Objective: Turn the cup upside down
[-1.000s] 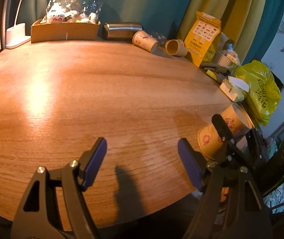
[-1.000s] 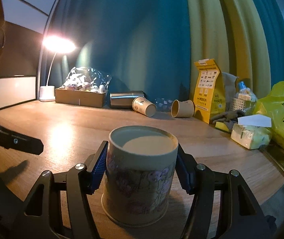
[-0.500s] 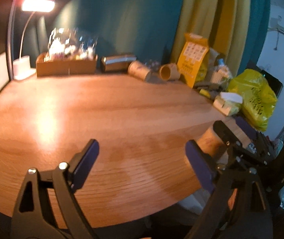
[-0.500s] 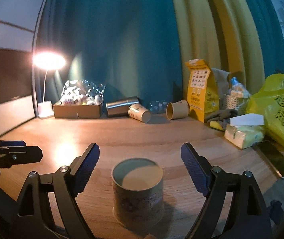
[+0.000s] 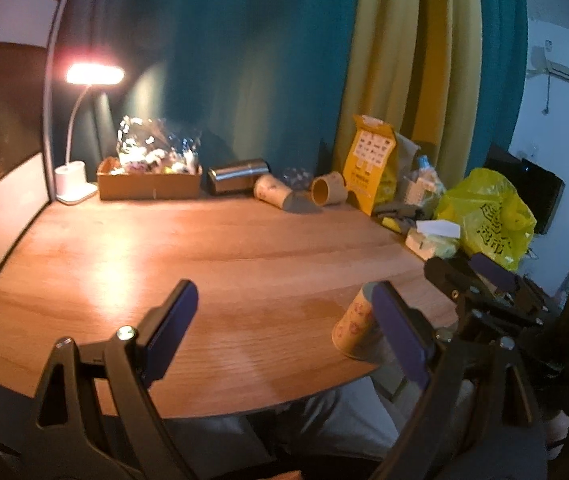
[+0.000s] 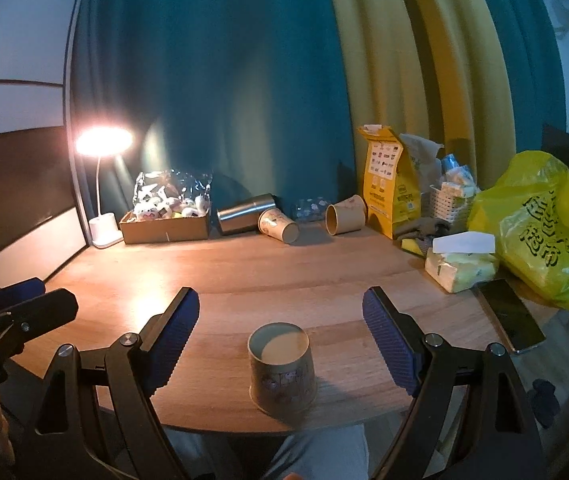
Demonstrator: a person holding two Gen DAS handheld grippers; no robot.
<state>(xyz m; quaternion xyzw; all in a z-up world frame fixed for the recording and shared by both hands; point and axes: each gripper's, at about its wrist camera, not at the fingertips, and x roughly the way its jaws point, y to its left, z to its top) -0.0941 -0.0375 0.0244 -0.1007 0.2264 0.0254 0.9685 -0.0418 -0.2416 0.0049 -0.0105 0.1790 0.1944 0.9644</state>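
While inverted on the table [image 6: 244, 280], cup [image 6: 282, 368] between, untouched by, wide-parted right jaws.

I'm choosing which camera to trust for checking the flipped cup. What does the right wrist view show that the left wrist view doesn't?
Only the right wrist view shows the whole paper cup, standing upside down with its base up, between the open right gripper fingers and untouched by them. It also shows a phone lying near the table edge.

Only the left wrist view shows the open left gripper head-on, its right finger partly hiding the cup.

Both show the wooden table, lit lamp and yellow bag.
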